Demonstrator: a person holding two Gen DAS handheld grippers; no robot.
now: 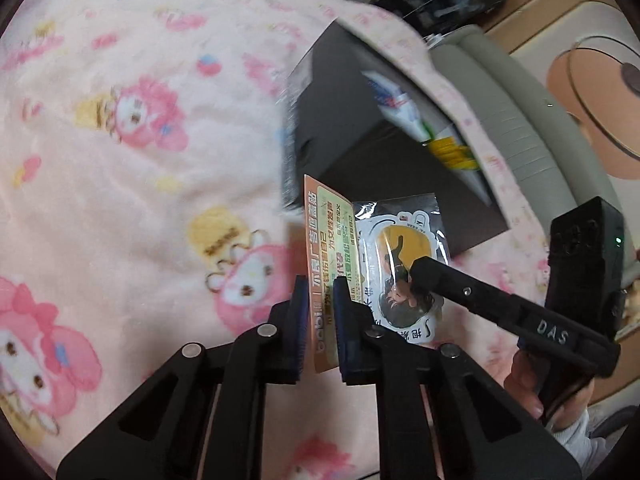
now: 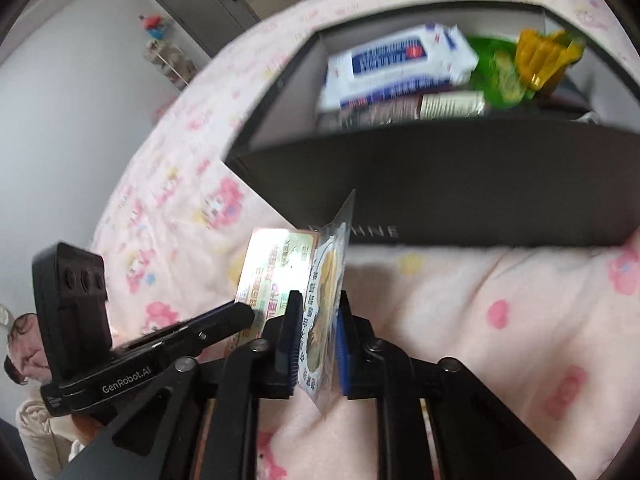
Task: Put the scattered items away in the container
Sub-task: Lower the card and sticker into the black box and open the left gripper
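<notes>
L gripper [image 1: 320,312] pinched orange printed card [image 1: 330,264]; R gripper [image 2: 318,344] pinched clear-sleeved sticker pack [image 2: 326,300]. Dark rectangular box [image 2: 460,184] just ahead.

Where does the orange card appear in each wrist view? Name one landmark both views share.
Left wrist view: the orange card stands lower centre, between the left tongs.
Right wrist view: the card is left of centre, beside the sticker packet.
Shared landmark: the dark box.
</notes>
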